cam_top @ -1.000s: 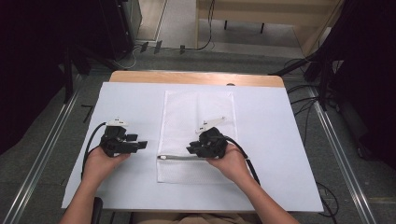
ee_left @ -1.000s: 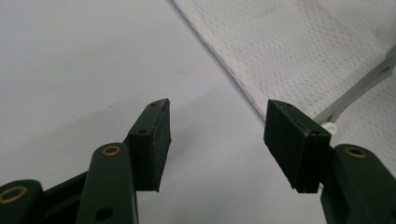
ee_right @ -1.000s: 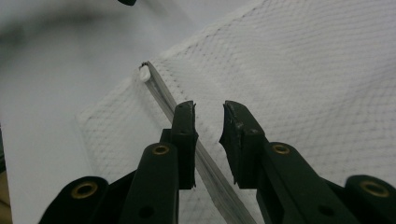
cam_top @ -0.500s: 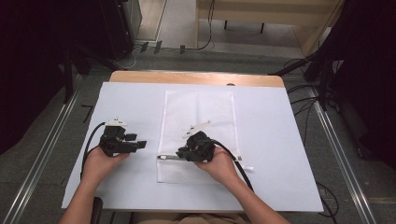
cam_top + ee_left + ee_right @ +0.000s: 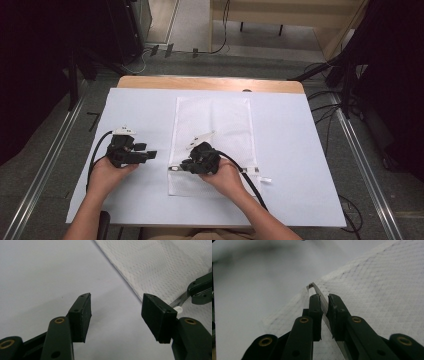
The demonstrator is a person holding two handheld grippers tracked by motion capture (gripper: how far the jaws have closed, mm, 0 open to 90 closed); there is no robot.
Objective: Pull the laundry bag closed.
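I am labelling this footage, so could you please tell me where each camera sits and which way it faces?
High view: fixed above the person's side, looking forward and down on the table; both forearms, the left hand-held gripper and the right hand-held gripper show.
Left gripper view: rides on the left hand-held gripper, looking along its open jaws at the white sheet and the mesh bag.
Right gripper view: rides on the right hand-held gripper, whose jaws, just closing, straddle the bag's zipper strip.
All three views share the mesh bag.
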